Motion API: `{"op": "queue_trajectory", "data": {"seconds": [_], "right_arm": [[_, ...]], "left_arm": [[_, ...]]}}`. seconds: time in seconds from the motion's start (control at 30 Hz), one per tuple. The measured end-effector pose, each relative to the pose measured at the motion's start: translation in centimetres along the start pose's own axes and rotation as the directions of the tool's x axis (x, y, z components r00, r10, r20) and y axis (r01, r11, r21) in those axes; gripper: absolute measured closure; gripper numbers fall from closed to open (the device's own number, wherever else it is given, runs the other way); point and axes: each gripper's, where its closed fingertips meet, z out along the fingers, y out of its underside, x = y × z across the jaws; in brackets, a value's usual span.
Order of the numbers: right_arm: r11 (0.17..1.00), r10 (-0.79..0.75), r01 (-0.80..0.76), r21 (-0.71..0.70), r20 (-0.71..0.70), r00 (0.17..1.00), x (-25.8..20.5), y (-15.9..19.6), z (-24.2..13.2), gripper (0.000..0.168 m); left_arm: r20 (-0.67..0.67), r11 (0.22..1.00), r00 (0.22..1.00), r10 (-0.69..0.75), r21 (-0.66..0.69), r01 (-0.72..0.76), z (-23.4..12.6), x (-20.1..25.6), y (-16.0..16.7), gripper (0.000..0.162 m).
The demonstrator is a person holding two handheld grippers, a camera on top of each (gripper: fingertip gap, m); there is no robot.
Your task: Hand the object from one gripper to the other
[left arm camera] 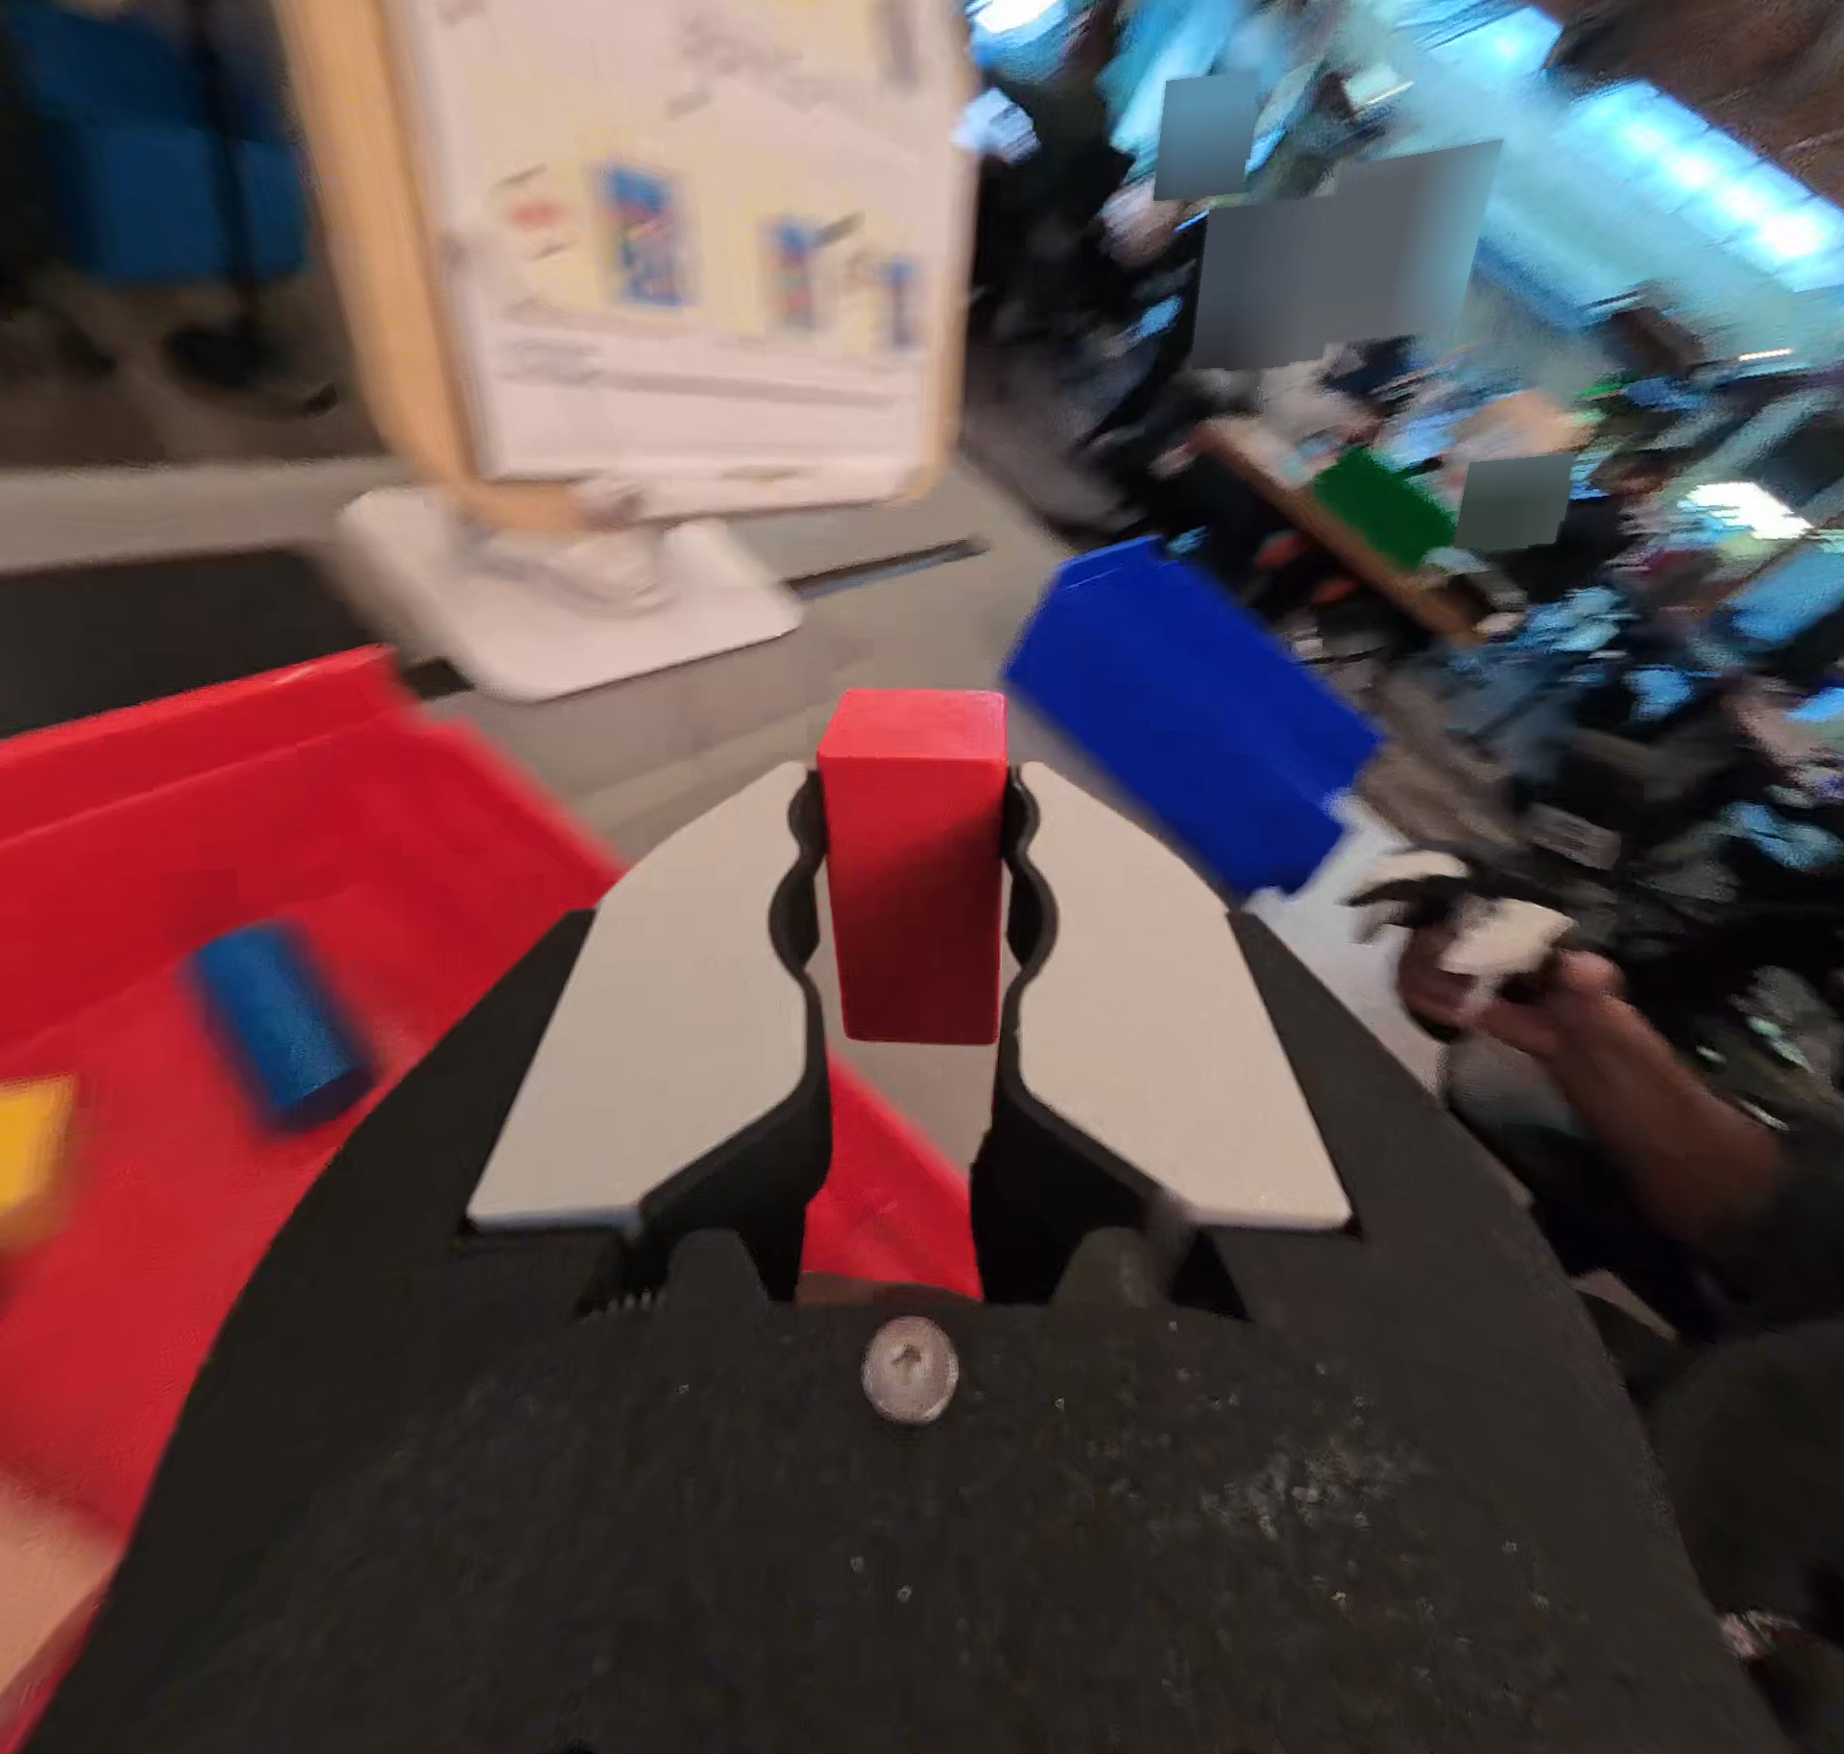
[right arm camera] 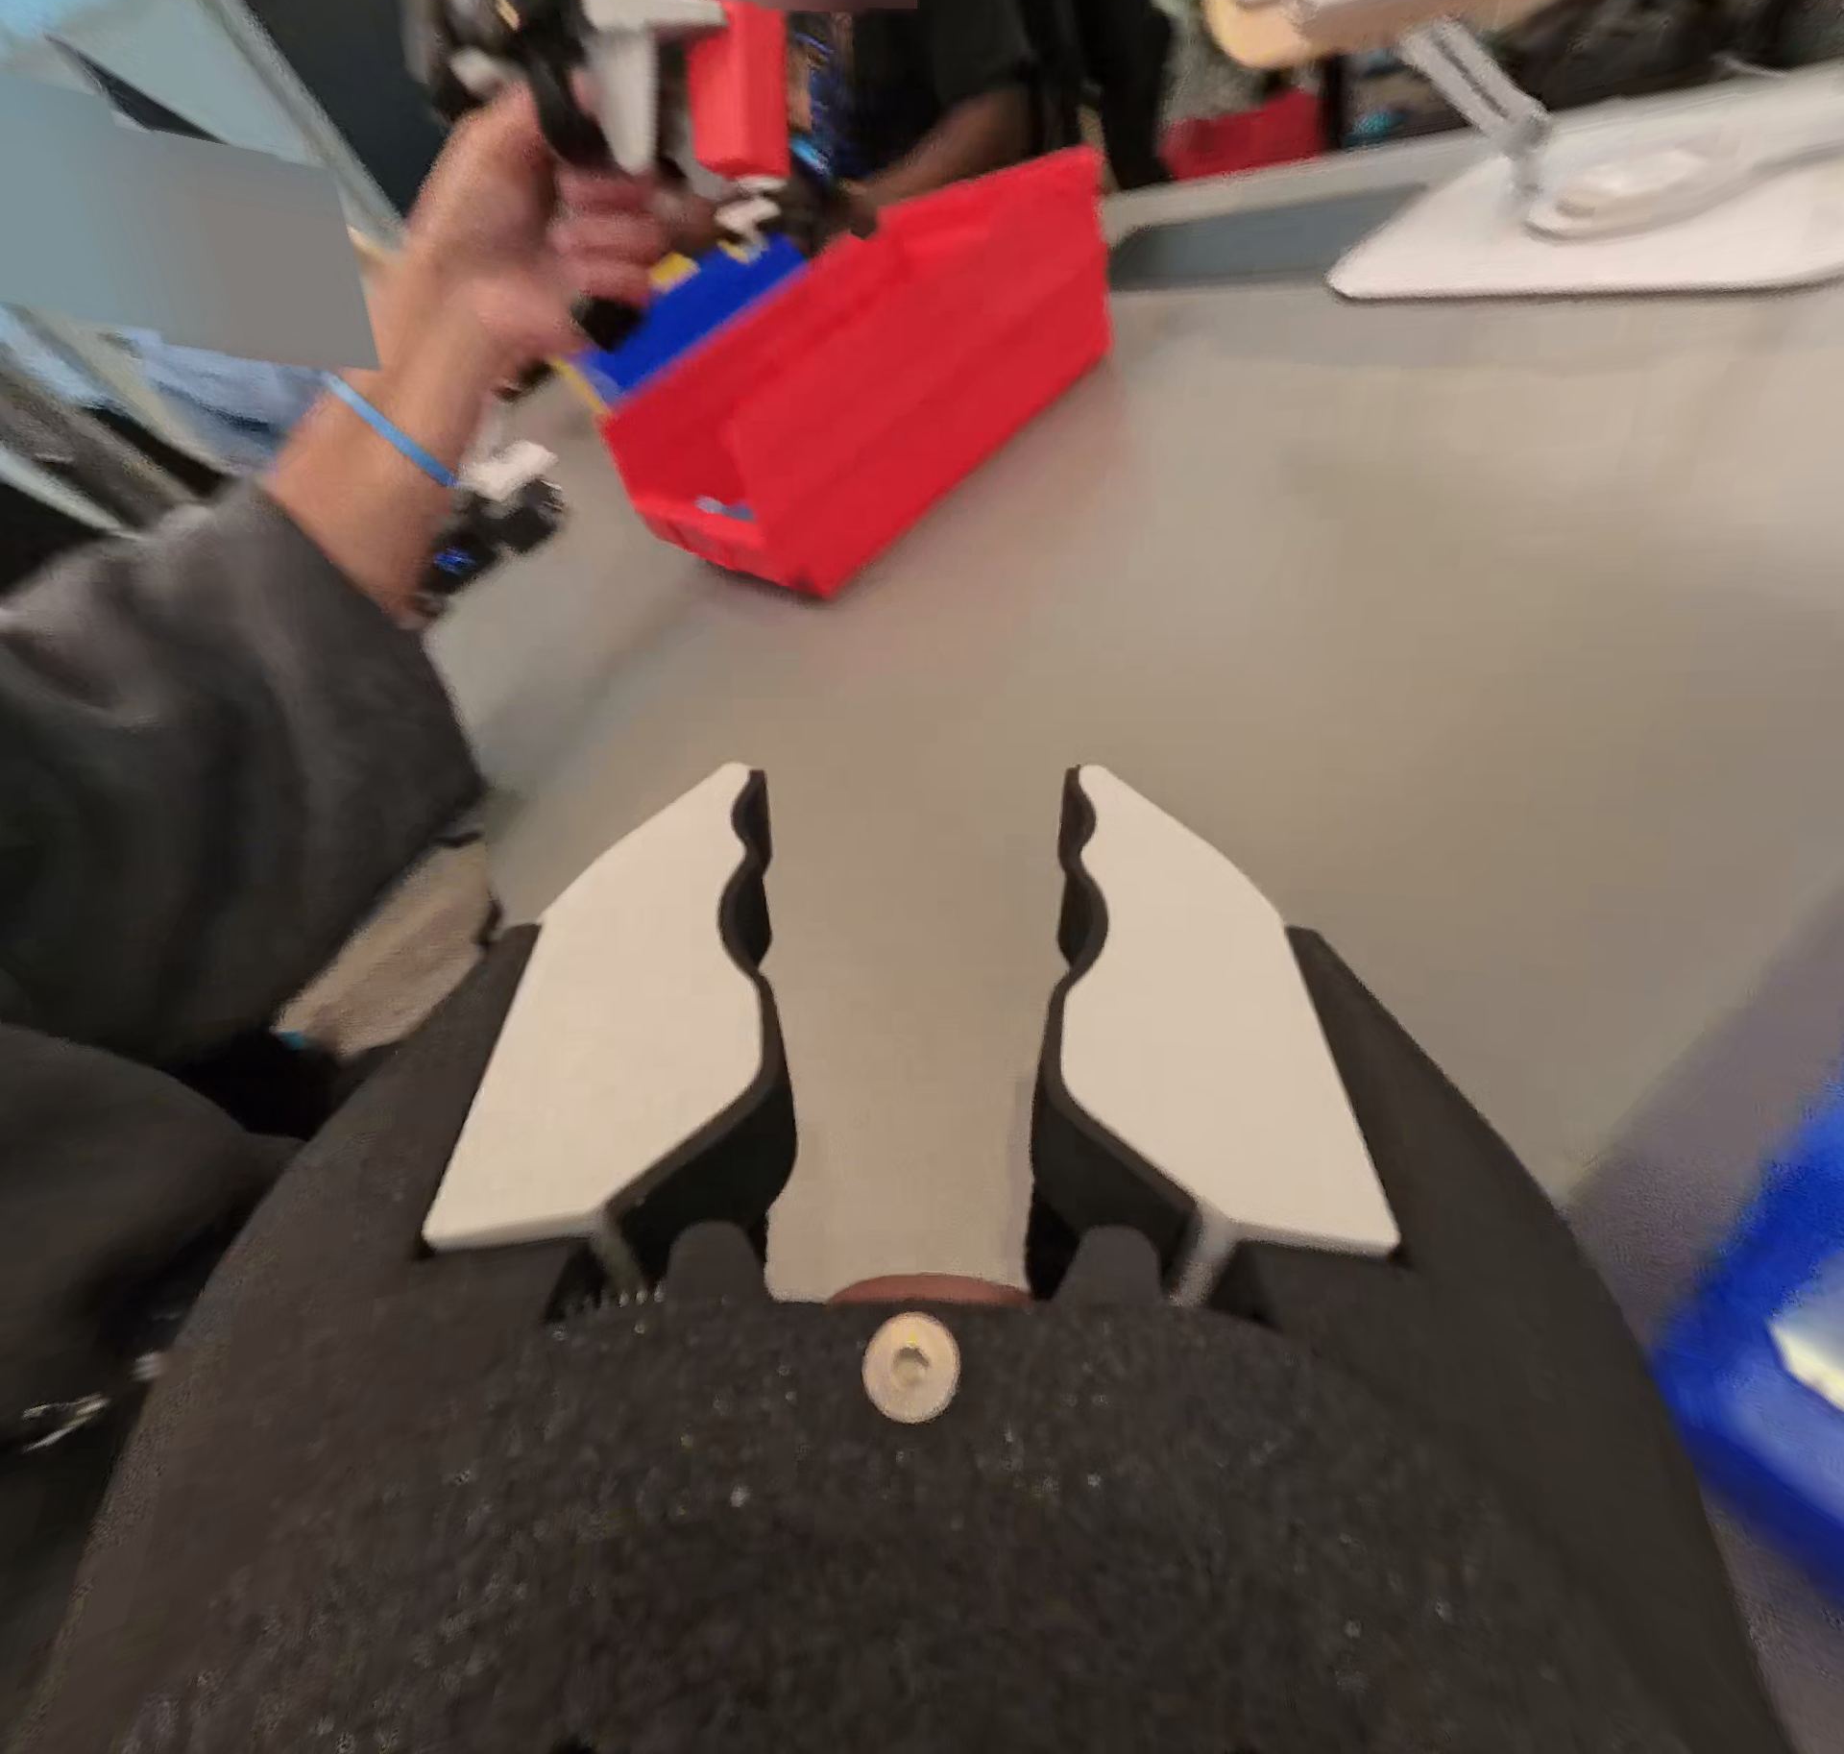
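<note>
Tongs on the left [left arm camera: 913,868] are clamped on a red block [left arm camera: 913,868], which stands upright between the two grey fingers [left arm camera: 679,1007], its top poking out past their tips at 12 o'clock. At 9 o'clock from them lies a red bin [left arm camera: 299,858] with a blue cylinder [left arm camera: 274,1022] inside and something yellow [left arm camera: 30,1157] at its near edge. At 2 o'clock sits a blue bin [left arm camera: 1187,718], blurred, and beyond it at 11 o'clock a white stand [left arm camera: 619,598] carries a board.

The right tongs [right arm camera: 913,908] are spread apart and hold nothing, hovering over the bare grey table [right arm camera: 1297,658]. Farther off at 11 o'clock in the right wrist view, a hand [right arm camera: 489,239] holds the left tongs up above the red bin [right arm camera: 878,389], the red block [right arm camera: 738,89] gripped in them, well apart from the right tongs.
</note>
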Motion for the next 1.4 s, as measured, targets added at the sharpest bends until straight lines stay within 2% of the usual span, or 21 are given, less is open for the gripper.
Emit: {"op": "queue_trajectory", "data": {"seconds": [0.07,0.2,0.37,0.47,0.57,0.63,0.7,0.97,1.0,1.03,1.07,1.1,1.23,1.27,1.33,1.4], "right_arm": [[0.999,-0.013,0.010,0.032,0.102,0.995,-1.2,-2.6,1.4,0.112],[0.996,-0.085,0.074,0.052,0.253,0.964,-3.3,-7.5,5.2,0.111],[0.981,-0.191,0.188,0.042,0.327,0.926,-4.8,-10.5,9.0,0.110],[0.979,-0.192,0.155,0.131,0.357,0.914,-5.0,-12.4,8.8,0.113],[0.991,-0.129,0.104,0.081,0.427,0.895,-5.2,-12.0,8.4,0.116],[0.991,-0.121,0.081,0.105,0.470,0.874,-5.7,-12.0,7.7,0.131],[0.993,-0.112,0.078,0.091,0.473,0.874,-5.6,-11.6,7.7,0.134],[0.994,-0.110,0.086,0.074,0.455,0.884,-5.3,-11.1,7.4,0.135],[0.993,-0.118,0.099,0.066,0.447,0.887,-5.3,-11.0,7.3,0.135],[0.992,-0.127,0.107,0.071,0.439,0.890,-5.1,-11.1,7.0,0.135],[0.991,-0.133,0.114,0.070,0.426,0.895,-4.8,-11.3,6.6,0.135],[0.989,-0.145,0.125,0.075,0.394,0.908,-4.1,-11.8,6.0,0.135],[0.979,-0.138,0.106,0.177,0.179,0.974,1.4,-16.9,-0.3,0.135],[0.975,-0.131,0.115,0.189,0.076,0.988,3.7,-17.9,-2.3,0.135],[0.983,-0.118,0.140,0.120,-0.172,0.978,9.0,-18.1,-5.7,0.135],[0.996,-0.072,0.085,0.012,-0.417,0.906,14.8,-16.6,-8.3,0.135]], "left_arm": [[-0.154,0.996,0.986,0.058,0.076,-0.047,1.4,5.1,-0.1,0.128],[-0.354,0.988,0.926,0.130,0.126,-0.091,6.0,13.6,1.2,0.128],[-0.442,0.976,0.877,0.189,0.179,-0.121,10.4,19.7,2.3,0.128],[-0.452,0.976,0.868,0.205,0.157,-0.148,12.1,21.2,3.4,0.128],[-0.460,0.973,0.859,0.227,0.152,-0.176,12.6,21.8,4.3,0.128],[-0.460,0.973,0.858,0.226,0.150,-0.176,13.0,21.9,4.7,0.128],[-0.474,0.976,0.854,0.214,0.146,-0.164,13.3,22.2,5.1,0.128],[-0.454,0.990,0.881,0.135,0.107,-0.096,13.2,21.7,5.8,0.128],[-0.428,0.992,0.895,0.122,0.093,-0.090,12.9,21.3,6.0,0.125],[-0.394,0.992,0.911,0.124,0.081,-0.100,12.3,20.8,6.5,0.113],[-0.341,0.991,0.931,0.130,0.059,-0.117,11.7,20.1,7.3,0.097],[-0.278,0.990,0.951,0.139,0.033,-0.135,11.0,19.1,8.2,0.091],[-0.054,0.990,0.989,0.136,-0.022,-0.137,6.4,16.1,15.2,0.088],[0.016,0.990,0.990,0.141,-0.015,-0.140,5.1,15.2,17.3,0.092],[0.140,0.993,0.984,0.114,0.000,-0.116,2.7,13.8,20.5,0.102],[0.156,0.999,0.987,0.035,0.015,-0.037,1.4,14.0,21.6,0.102]]}}
